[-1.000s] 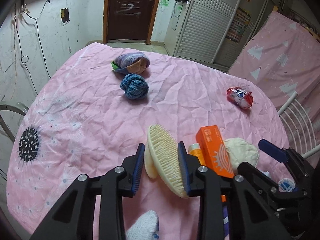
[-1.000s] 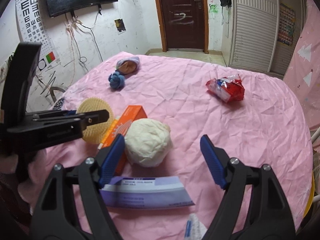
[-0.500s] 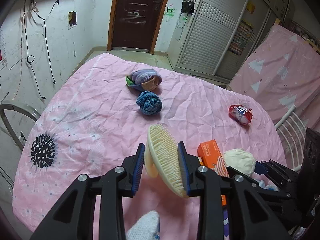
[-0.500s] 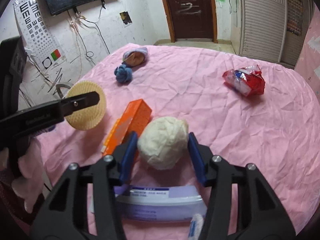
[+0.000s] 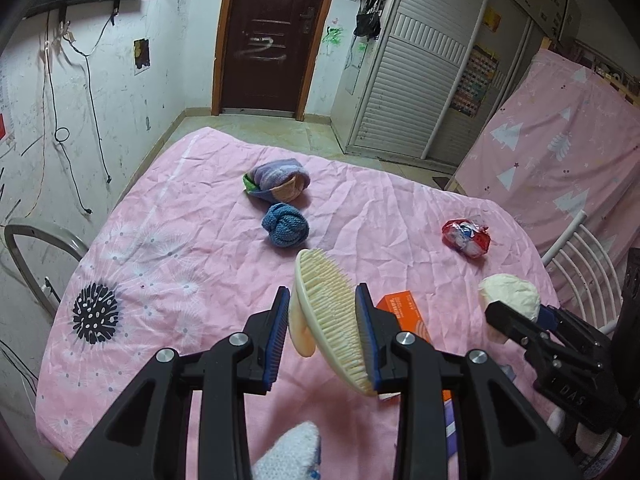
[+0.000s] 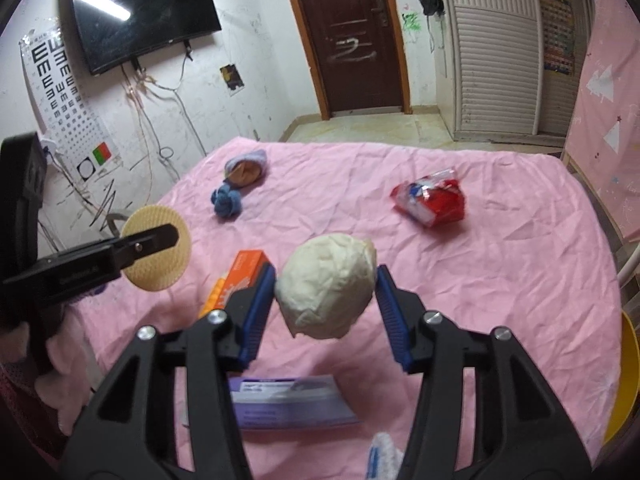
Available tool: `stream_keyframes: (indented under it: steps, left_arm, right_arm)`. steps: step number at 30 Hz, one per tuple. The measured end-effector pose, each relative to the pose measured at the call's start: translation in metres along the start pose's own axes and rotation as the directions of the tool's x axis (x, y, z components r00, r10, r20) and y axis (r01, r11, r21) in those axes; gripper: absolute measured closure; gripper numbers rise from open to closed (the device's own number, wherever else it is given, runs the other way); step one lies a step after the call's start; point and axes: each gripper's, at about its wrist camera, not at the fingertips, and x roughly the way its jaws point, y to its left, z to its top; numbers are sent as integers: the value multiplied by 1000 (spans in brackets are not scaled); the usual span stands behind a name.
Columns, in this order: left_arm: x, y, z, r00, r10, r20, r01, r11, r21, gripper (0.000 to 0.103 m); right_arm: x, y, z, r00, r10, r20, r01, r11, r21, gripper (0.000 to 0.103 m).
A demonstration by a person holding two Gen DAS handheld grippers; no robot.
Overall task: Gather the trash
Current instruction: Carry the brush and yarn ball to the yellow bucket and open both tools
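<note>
Two rolled bundles lie out on the far half of the bed: a purple sock ball point(image 5: 277, 181) and, just beside it, a blue knitted ball point(image 5: 285, 225). Off to the right, well apart from them, sits a crumpled red wrapper point(image 6: 431, 199). Closer in, an orange box point(image 6: 236, 278) rests on the sheet and a purple-and-white packet point(image 6: 288, 402) lies flat under the right tongs. Nothing stands between either pair of tongs and what it carries.

The surface is a creased pink sheet point(image 5: 192, 216) with a dark dandelion print near its left edge. Behind it are a scuffed white wall with loose cables, a dark brown door point(image 6: 352, 36), a wall-mounted television point(image 6: 144, 16), an eye chart point(image 6: 60, 92) and a slatted white wardrobe point(image 5: 412, 84).

The left gripper point(image 5: 322, 334) is clamped on a cream bristle brush point(image 5: 328, 316), tilted on edge between the blue pads and clear of the sheet. The right gripper point(image 6: 325, 306) squeezes a wad of crumpled whitish paper point(image 6: 326, 290), both pads touching its sides, lifted above the packet.
</note>
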Motion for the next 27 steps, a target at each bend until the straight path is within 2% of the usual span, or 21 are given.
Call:
stream_keyframes:
  steps: [8, 12, 17, 23, 27]
  left_arm:
    - [-10, -23, 6, 1000, -10, 28, 9, 999, 47, 79]
    - [-16, -41, 8, 998, -29, 49, 25, 996, 82, 79]
    - [-29, -70, 13, 993, -72, 93, 60, 990, 126, 79]
    - [-40, -110, 15, 981, -136, 139, 108, 976, 189, 79]
    - [-40, -139, 14, 973, -194, 126, 162, 960, 226, 79]
  right_arm:
    - [-31, -35, 0, 993, -83, 86, 77, 995, 71, 54]
    - [-51, -59, -2, 978, -154, 140, 137, 983, 125, 54]
    - [-74, -92, -8, 956, -225, 186, 188, 962, 199, 54]
    - [-95, -129, -20, 940, -274, 204, 215, 939, 270, 54]
    - [-108, -150, -30, 926, -314, 211, 243, 921, 303, 54]
